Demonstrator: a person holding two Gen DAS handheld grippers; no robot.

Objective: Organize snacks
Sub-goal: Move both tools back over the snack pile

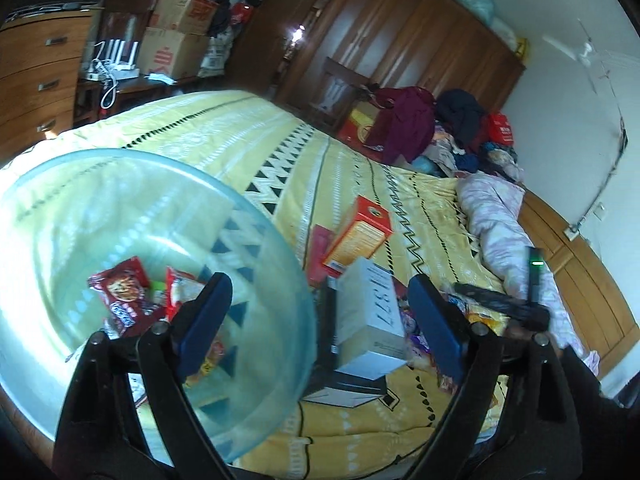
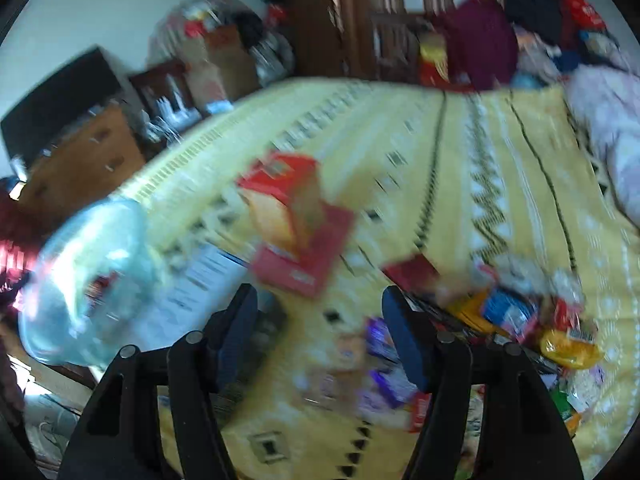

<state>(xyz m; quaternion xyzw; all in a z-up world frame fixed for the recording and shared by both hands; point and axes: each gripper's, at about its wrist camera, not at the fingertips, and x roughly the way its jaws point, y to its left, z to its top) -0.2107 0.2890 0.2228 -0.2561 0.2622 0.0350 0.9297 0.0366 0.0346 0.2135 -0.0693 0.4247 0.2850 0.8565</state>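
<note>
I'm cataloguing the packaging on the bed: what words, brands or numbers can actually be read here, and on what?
"1377": large digits on the white box.
Orange box: print too small.
Snack packets in the clear bowl: logos unreadable.
Cardboard cartons: red marks illegible.
Right wrist view: blurred, nothing readable.

Daylit bedroom through two fisheye lenses: the left wrist view is holding sharp, the right wrist view is smearing.

Soft, cool daylight is filling the room, and white glare is washing over the left side of the clear bowl (image 1: 132,216), bleaching its rim. A small bright glint is flaring on the wardrobe (image 1: 400,40) doors. Both views are bending hard at the edges, with black corners vignetting the circle. In the right wrist view, motion blur is streaking the bedspread (image 2: 460,152), the red box (image 2: 288,196) and the snack packets (image 2: 520,312), while the black claw (image 2: 320,332) arms are staying crisp against it. Shadows are lying faint and diffuse.
</note>
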